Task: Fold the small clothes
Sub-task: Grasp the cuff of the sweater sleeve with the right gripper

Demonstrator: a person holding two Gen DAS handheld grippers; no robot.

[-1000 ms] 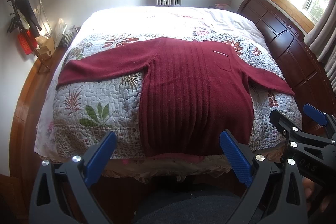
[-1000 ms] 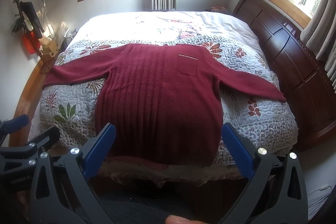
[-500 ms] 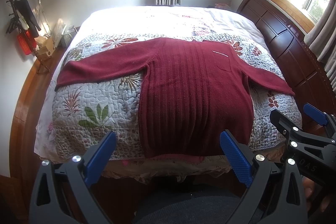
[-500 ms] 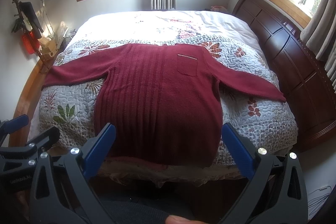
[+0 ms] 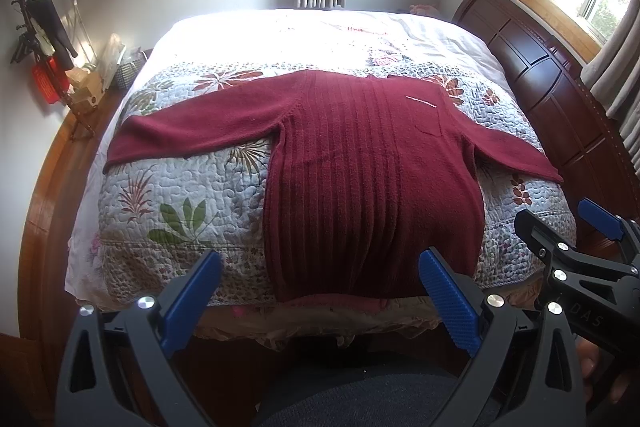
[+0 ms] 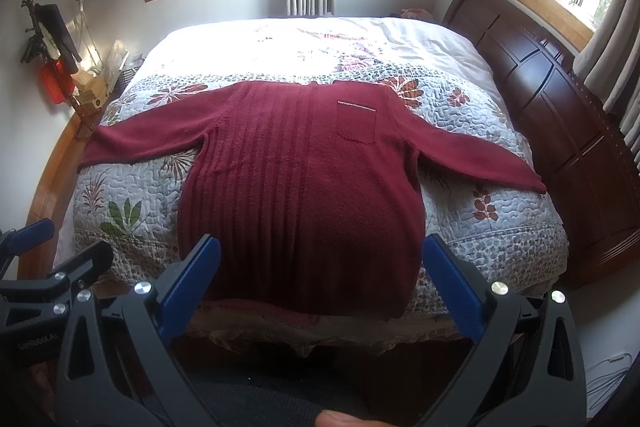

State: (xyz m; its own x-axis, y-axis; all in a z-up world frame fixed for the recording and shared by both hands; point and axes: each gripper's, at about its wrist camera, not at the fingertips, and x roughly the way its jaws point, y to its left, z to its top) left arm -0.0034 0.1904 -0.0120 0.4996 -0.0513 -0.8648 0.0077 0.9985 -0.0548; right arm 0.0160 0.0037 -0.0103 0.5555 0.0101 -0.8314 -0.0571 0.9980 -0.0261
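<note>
A dark red sweater lies flat and face up on a floral quilt at centre frame, sleeves spread toward the left and right edges of the bed, hem at the near edge. Its chest pocket sits right of centre in the right wrist view. The left gripper is at the bottom of its frame, jaws wide apart, holding nothing, short of the hem. The right gripper is likewise at bottom centre, jaws wide apart and empty. A dark wooden headboard occupies the right side.
</note>
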